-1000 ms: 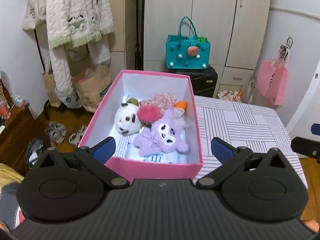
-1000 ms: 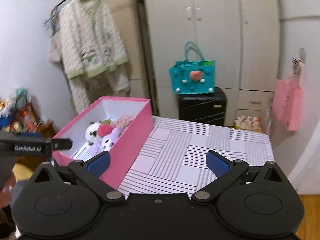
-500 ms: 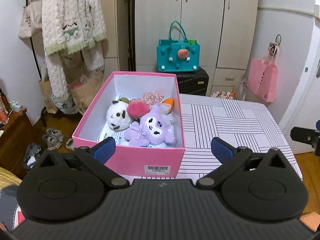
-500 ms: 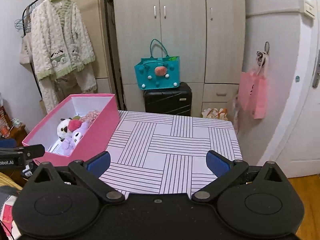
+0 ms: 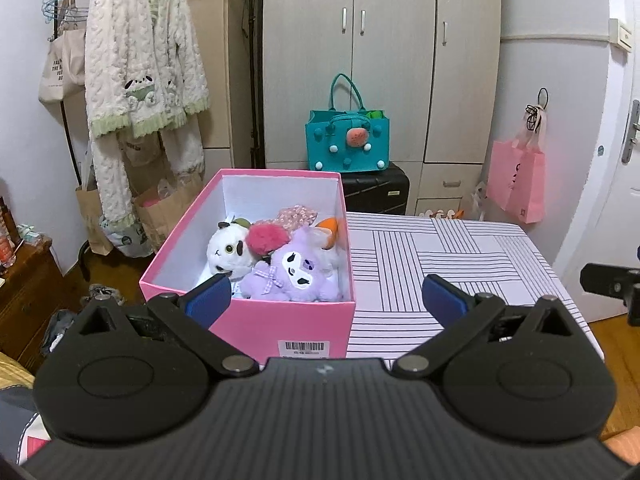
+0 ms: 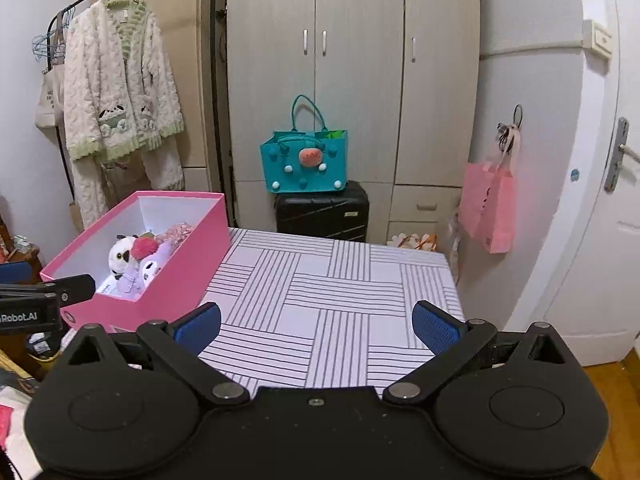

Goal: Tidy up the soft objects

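Observation:
A pink box [image 5: 256, 328] stands on the left part of the striped table [image 5: 460, 260]. In it lie a purple plush [image 5: 296, 276], a white plush [image 5: 228, 248], a red pompom [image 5: 266, 238] and a floral fabric piece [image 5: 298, 214]. The box also shows in the right wrist view [image 6: 180, 276], with the plush toys [image 6: 136, 256] inside. My left gripper [image 5: 326, 300] is open and empty, held back from the box's near wall. My right gripper [image 6: 316, 326] is open and empty above the table's near edge.
A teal felt bag [image 5: 348, 140] sits on a black suitcase [image 5: 376, 192] before the wardrobe. A pink bag [image 5: 518, 178] hangs on the right wall. A fluffy robe [image 5: 140, 72] hangs on a rack at left. Shoes and paper bags lie on the floor at left.
Both grippers have pulled back and up from the table, so the box and table look smaller and farther. Both stay open and empty.

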`<state>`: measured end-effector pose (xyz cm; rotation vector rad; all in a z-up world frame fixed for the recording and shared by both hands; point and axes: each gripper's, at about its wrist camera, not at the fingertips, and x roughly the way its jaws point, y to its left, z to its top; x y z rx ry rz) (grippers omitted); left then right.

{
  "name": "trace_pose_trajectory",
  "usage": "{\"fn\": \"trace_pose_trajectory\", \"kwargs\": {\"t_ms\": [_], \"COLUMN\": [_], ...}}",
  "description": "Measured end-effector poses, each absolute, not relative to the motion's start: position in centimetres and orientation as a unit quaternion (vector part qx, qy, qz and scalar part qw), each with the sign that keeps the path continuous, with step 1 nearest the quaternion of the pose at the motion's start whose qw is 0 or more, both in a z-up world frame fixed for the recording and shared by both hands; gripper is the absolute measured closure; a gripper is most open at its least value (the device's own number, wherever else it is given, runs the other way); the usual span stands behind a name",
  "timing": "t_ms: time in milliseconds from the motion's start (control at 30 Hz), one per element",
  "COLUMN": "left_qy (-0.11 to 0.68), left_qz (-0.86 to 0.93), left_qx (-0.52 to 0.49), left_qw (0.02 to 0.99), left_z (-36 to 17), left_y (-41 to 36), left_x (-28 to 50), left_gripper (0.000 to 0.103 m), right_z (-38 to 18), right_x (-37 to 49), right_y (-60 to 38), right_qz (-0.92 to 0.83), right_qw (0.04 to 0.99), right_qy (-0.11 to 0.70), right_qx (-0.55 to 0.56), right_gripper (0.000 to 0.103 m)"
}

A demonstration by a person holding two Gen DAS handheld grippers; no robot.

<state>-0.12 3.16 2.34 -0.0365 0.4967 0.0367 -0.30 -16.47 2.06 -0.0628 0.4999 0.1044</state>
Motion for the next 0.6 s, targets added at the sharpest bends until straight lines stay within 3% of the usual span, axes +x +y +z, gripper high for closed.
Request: {"fn": "trace_pose_trajectory", "kwargs": {"t_ms": [600], "left_qy": [0.233], "left_qz": [0.025], "left_qx": [0.007], "left_qw": [0.972], "left_z": [1.1], "left_y": [2.8], "left_x": [-0.5], "left_gripper": [0.0], "right_z": [0.7], "right_x": [-0.5], "right_y": [-16.8], "right_qz": [0.031], "right_qw": [0.969], "right_qy": [0.242], "right_qx": [-0.031], "right_gripper": [0.0]}}
